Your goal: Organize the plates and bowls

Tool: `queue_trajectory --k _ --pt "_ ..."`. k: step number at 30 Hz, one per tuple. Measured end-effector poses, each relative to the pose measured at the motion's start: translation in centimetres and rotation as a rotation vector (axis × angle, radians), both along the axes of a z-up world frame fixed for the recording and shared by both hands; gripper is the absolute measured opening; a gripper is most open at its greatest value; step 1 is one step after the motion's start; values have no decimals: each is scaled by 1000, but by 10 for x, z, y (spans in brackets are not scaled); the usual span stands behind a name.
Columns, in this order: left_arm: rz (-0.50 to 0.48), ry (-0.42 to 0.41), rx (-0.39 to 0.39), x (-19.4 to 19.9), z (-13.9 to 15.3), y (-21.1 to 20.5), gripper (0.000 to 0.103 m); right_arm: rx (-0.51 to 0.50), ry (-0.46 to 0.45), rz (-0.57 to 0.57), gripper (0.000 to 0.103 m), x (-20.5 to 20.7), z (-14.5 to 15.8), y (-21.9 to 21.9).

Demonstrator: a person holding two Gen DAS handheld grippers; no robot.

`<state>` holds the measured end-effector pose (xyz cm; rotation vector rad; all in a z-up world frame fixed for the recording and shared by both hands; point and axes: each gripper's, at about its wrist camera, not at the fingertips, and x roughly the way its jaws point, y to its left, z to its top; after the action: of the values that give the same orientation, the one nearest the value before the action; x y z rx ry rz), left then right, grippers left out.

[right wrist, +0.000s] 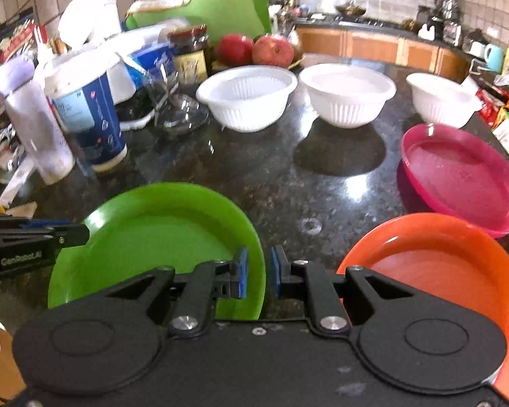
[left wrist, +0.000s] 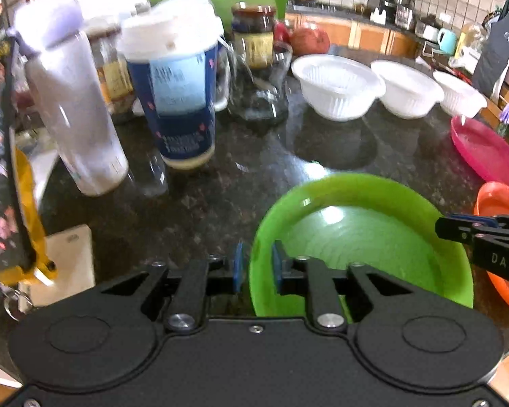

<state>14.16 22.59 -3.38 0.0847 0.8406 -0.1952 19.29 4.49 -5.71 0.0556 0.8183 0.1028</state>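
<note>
**Counter** (right wrist: 288, 176): dark speckled stone, polished and glossy. It is spread ahead of both sets of fingers and cluttered beyond the left fingers.

**Green plate** (left wrist: 356, 237): round, smooth, glossy plastic with a shallow well and a raised rim. It is spanned by both grippers.
- The left rim is straddled by the left gripper (left wrist: 257, 266). Its blue pads are set a little apart, with a gap seen on the outer side, so no grip is judged.
- The right rim is taken by the right gripper (right wrist: 258, 268). Its pads are drawn nearly together on the rim, which is judged to be pinched.
- Whether the plate is resting on the stone cannot be told.

**Pink plate** (right wrist: 465, 183): translucent plastic of the same shape, lying single, ahead and right of the right fingers.

**Orange plate** (right wrist: 441, 264): opaque plastic of the same shape, lying single, just right of the right fingers and apart from the green plate.

**Bowls:** white, thin-walled, with ribbed sides and flanged lips. They are ranged in a row far ahead of the fingers.
- Left bowl (right wrist: 251, 98)
- Middle bowl (right wrist: 347, 95)
- Right bowl (right wrist: 441, 101)

**Cup** (right wrist: 85, 112): blue, of paper, with a white lid, ahead and left of the fingers.

**Progress:** the task is judged barely begun. No plate has been stacked and no bowl nested, so three plates and three bowls are left to be gathered
</note>
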Motion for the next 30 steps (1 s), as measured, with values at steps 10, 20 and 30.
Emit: queue_trajectory --k 10,20,30 --pt "11 -167 0 -10 25 1 63 38 -81 -71 32 -15 21 -11" --pt "-99 -213 -41 -29 36 -49 68 53 -181 -147 52 -48 33 -64" --pt "-220 -130 -54 -42 25 -148 70 33 -192 -243 62 -75 31 -171"
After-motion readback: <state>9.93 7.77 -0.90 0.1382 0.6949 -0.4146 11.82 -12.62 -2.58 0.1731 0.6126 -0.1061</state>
